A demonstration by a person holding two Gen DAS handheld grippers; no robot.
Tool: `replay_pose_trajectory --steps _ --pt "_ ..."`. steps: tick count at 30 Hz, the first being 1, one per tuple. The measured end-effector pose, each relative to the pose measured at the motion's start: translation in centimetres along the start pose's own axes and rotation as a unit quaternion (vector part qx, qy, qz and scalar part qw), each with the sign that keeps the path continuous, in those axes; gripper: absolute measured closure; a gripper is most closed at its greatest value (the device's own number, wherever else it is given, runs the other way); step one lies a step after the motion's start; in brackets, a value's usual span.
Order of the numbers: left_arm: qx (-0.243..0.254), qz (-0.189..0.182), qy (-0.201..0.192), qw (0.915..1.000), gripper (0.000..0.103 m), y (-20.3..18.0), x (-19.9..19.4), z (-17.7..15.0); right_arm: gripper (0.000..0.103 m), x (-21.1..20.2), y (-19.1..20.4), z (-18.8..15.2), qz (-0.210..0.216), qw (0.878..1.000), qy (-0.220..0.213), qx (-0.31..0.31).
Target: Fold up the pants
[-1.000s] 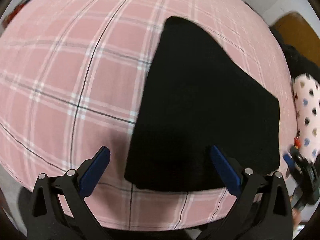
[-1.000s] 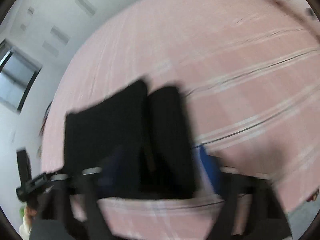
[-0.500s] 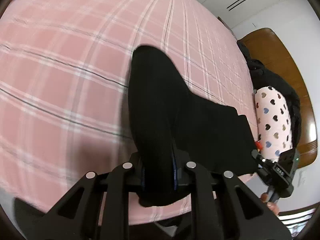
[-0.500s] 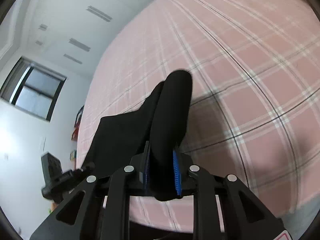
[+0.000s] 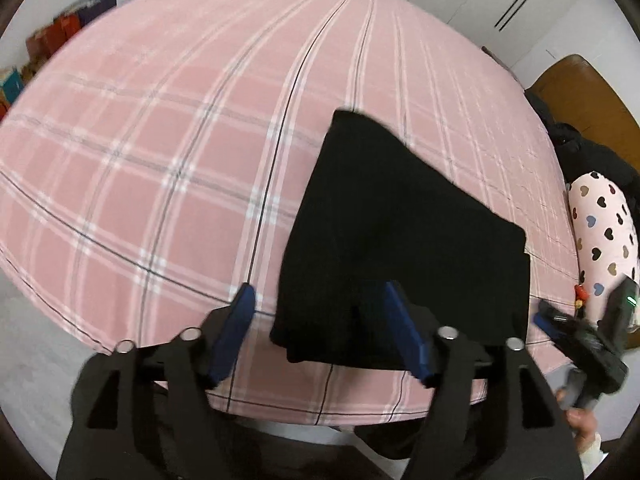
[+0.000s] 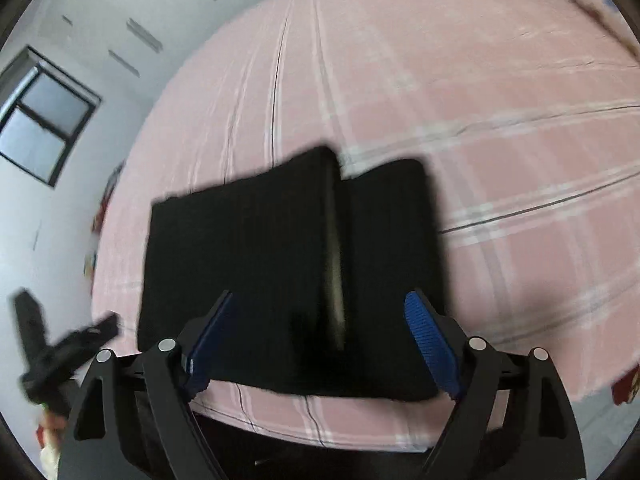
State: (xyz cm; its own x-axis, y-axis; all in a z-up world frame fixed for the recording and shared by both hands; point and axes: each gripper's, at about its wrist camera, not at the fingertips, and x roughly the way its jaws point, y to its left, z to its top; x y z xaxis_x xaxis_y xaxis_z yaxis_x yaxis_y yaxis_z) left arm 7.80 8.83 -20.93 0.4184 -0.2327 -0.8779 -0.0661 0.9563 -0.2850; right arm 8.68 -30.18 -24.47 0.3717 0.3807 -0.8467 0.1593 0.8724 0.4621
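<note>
- Left wrist view: the black pants (image 5: 404, 240) lie folded into a compact block on the pink plaid bed (image 5: 160, 152), near its front edge, which looks like a deliberate spot within easy reach of both hands.
- The left tool (image 5: 326, 334) hovers over the near left corner of the pants; its jaws are opening, the blue pads stand clear on either side of the corner, and no cloth is pinched between them. I judge the wide stance is meant to free the fabric so the fold can settle flat.
- At the right edge of this view the right tool (image 5: 580, 340) shows as a dark blurred shape, with part of a hand (image 5: 582, 426) below it; a heart-print pillow (image 5: 604, 232) and a wooden headboard (image 5: 588, 100) sit beyond.
- No brand, label or writing can be read on the pants or the bed.
- Right wrist view: the same pants (image 6: 292, 272) show two stacked layers with a pale strip along the seam between them, possibly a lining or a waistband edge; blur makes that uncertain.
- The right tool (image 6: 324, 340) is also opening, its pads spread above the near edge of the pants and holding nothing.
- The left tool (image 6: 68, 352) appears at the lower left, smeared by motion.
- A window (image 6: 44, 116) shows on the wall; no lettering is legible anywhere here.
</note>
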Motion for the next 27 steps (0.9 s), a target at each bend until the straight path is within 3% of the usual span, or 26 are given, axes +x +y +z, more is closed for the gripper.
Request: replay_pose_trajectory --steps 2,5,6,9,13,16,20,22,24,27 --pt "0.007 -0.003 -0.012 0.9999 0.025 -0.9 -1.1 0.2 0.024 1.7 0.7 -0.3 -0.004 1.0 0.006 0.005" --pt "0.026 0.01 -0.013 0.9995 0.025 -2.3 -2.0 0.4 0.075 1.6 2.0 -1.6 -0.002 1.0 -0.001 0.0" --pt "0.036 0.019 -0.011 0.9991 0.025 -2.6 -2.0 0.4 0.083 1.4 2.4 -1.6 0.006 1.0 -0.003 0.003" --pt "0.066 0.049 -0.001 0.9966 0.025 -3.6 -2.0 -0.1 0.086 -0.1 4.7 -1.3 0.021 0.999 -0.025 -0.021" --pt "0.067 0.047 0.006 0.9966 0.025 -3.8 -2.1 -0.5 0.087 -5.7 8.7 0.5 0.053 0.993 -0.077 -0.066" --pt "0.07 0.048 0.01 0.9963 0.025 -4.1 -2.1 -0.8 0.087 -10.1 9.5 1.1 0.05 0.988 -0.108 -0.096" --pt "0.082 0.056 0.008 0.995 0.023 -4.6 -2.2 -1.1 0.087 -10.5 5.6 0.2 -0.02 0.99 -0.112 -0.089" --pt "0.088 0.062 0.008 0.9942 0.016 -4.8 -2.1 -1.4 0.084 -6.1 0.4 -0.6 -0.048 0.997 -0.049 -0.041" --pt "0.093 0.067 0.008 0.9934 0.016 -5.0 -1.8 -1.6 0.079 -2.2 -3.2 -1.8 -0.116 0.993 0.003 -0.01" --pt "0.101 0.075 0.014 0.9919 0.016 -5.1 -1.4 -1.9 0.079 -4.9 -3.4 -2.9 -0.061 0.996 -0.06 0.027"
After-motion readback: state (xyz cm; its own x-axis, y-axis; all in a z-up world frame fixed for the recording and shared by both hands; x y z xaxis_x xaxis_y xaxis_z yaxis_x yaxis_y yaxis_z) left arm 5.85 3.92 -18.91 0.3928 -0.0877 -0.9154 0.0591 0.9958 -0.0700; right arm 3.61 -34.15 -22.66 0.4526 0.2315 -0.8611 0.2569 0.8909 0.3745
